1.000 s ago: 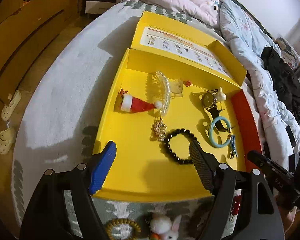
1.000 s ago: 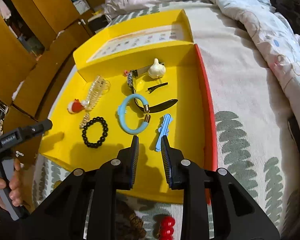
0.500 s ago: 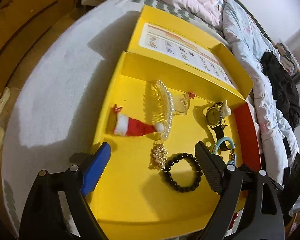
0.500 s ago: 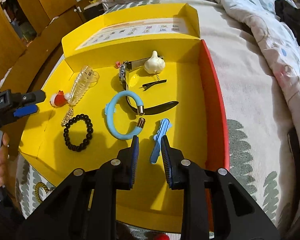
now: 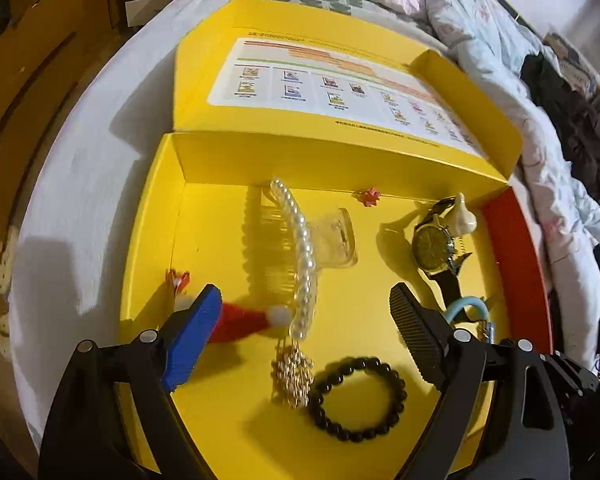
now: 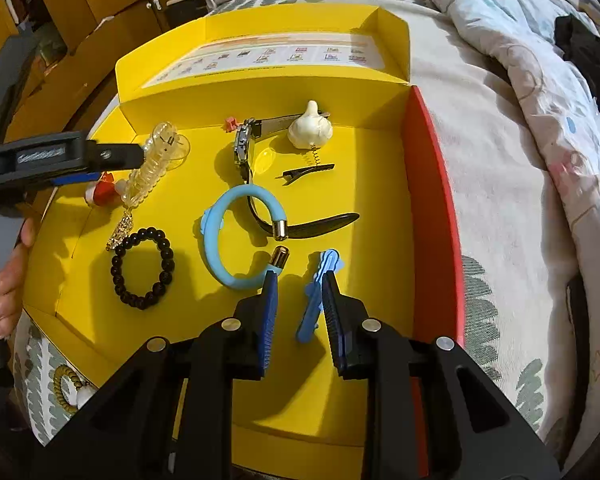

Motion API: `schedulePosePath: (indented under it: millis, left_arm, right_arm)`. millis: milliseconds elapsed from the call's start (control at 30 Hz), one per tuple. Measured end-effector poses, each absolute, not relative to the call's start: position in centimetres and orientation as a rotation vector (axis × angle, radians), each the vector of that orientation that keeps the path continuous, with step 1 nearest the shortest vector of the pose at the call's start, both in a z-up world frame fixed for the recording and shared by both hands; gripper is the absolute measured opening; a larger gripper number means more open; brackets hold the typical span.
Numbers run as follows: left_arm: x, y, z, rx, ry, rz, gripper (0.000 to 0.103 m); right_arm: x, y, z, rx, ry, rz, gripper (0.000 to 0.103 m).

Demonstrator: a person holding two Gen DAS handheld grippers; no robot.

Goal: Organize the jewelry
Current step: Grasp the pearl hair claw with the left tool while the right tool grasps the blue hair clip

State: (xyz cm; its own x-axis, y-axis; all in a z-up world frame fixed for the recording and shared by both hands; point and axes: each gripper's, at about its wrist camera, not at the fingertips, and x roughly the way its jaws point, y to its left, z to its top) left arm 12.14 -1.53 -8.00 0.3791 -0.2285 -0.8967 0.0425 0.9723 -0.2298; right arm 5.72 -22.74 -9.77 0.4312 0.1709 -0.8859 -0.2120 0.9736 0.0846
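An open yellow box (image 5: pixel 152 208) lies on the bed and holds the jewelry. My left gripper (image 5: pixel 305 291) hangs open and wide over its left part, straddling a red Santa-hat clip (image 5: pixel 244 322) and a pearl comb (image 5: pixel 300 248). Nearer lie a gold ornament (image 5: pixel 294 376) and a black bead bracelet (image 5: pixel 364 361). A watch (image 5: pixel 430 246) lies to the right. My right gripper (image 6: pixel 299 278) keeps a narrow gap and hovers over a blue hair clip (image 6: pixel 314 308), which lies flat beside the right finger; nothing is gripped. A light blue bangle (image 6: pixel 209 232) is just left of it.
The box has a red right wall (image 6: pixel 432 200) and its lid (image 6: pixel 260 56) stands open at the back. A garlic-shaped ornament (image 6: pixel 310 128) and a black clip (image 6: pixel 308 172) lie at the back. A coiled hair tie (image 6: pixel 66 384) lies outside. Rumpled quilt (image 6: pixel 520 80) on the right, wooden furniture on the left.
My left gripper has moved forward and down into the box, from its front edge to over the Santa-hat clip and comb. My right gripper has crept forward until the blue hair clip sits between its fingers.
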Motion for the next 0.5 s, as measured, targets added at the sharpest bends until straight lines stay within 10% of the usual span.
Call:
schedulePosePath:
  millis: [500]
  left_arm:
    - [14.4, -2.9, -9.6, -0.129, 1.214, -0.169, 0.085]
  right_arm:
    - [6.1, -22.0, -10.5, -0.083, 1.131, 0.211, 0.043]
